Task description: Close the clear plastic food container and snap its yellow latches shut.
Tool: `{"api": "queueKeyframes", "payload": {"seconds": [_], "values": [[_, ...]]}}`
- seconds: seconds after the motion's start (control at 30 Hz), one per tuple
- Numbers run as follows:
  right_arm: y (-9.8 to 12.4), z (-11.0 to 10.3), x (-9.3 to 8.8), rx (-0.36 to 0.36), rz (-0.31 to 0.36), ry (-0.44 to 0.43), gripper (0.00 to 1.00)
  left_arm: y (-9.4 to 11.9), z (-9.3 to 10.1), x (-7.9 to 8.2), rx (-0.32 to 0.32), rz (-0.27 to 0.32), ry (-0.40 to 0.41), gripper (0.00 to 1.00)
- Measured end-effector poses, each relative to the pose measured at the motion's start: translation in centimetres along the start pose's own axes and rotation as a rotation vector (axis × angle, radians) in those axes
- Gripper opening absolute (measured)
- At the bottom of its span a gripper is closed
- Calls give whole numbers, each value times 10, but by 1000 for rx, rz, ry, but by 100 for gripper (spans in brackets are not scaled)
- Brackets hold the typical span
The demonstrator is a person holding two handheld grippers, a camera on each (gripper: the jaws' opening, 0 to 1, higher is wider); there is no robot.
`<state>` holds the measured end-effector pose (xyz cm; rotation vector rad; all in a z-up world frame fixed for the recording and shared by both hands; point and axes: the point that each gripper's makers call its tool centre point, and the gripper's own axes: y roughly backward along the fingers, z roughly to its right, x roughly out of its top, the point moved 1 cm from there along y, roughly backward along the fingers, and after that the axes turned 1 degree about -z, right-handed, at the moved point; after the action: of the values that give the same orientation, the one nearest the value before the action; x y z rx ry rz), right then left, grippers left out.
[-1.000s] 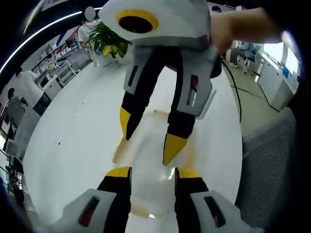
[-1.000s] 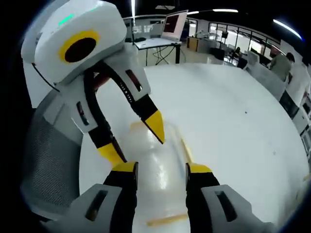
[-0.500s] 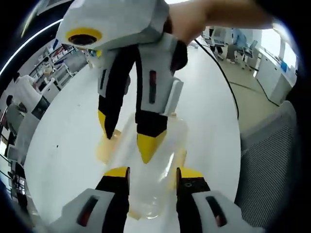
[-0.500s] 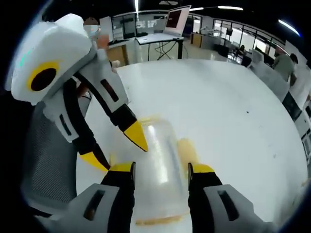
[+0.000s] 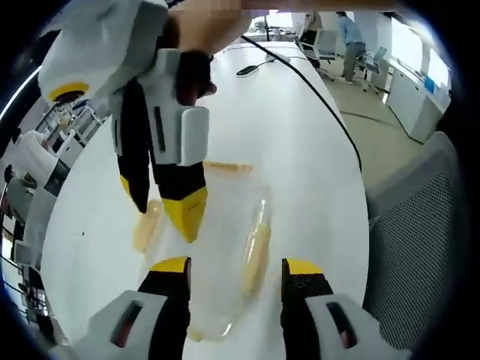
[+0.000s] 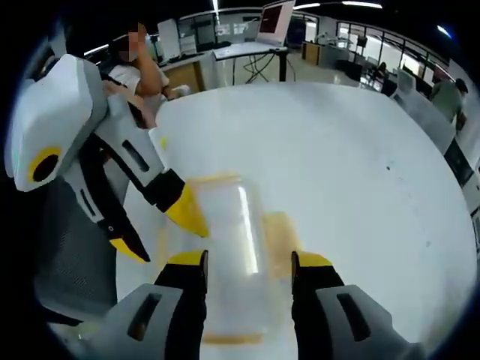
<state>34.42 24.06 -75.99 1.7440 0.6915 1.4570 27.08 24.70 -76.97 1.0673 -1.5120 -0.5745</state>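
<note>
The clear plastic food container (image 5: pixel 225 247) lay on the white table (image 5: pixel 300 150), just ahead of the left gripper (image 5: pixel 234 266), whose yellow-tipped jaws stood apart with nothing between them. In the left gripper view a yellow latch (image 5: pixel 255 251) ran along the container's right side, another (image 5: pixel 146 225) along its left side, and a third (image 5: pixel 227 167) across its far end. The right gripper (image 5: pixel 161 206) came down from the upper left of that view, held by a person's hand (image 5: pixel 206 30), its jaws spread and its nearer yellow tip over the container's left part; whether it touched the plastic could not be told. In the right gripper view the container (image 6: pixel 232 240) sat between and beyond the right gripper (image 6: pixel 246 262), jaws open, with a yellow latch (image 6: pixel 276 232) on its right flank. The left gripper (image 6: pixel 154 232) reached in from the left, one yellow tip at the container's left edge. A grey mesh chair (image 5: pixel 420 247) stood beside the table.
</note>
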Motion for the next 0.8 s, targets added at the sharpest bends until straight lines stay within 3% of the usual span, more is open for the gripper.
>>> {"api": "queueKeyframes", "payload": {"seconds": [0.3,0.8], "values": [[-9,0,-2,78,-61,13,42,-2,-3,0,27,-9,-39,44],[-15,-6,0,214,-231,72,38,-6,-5,0,62,5,-60,44]]}}
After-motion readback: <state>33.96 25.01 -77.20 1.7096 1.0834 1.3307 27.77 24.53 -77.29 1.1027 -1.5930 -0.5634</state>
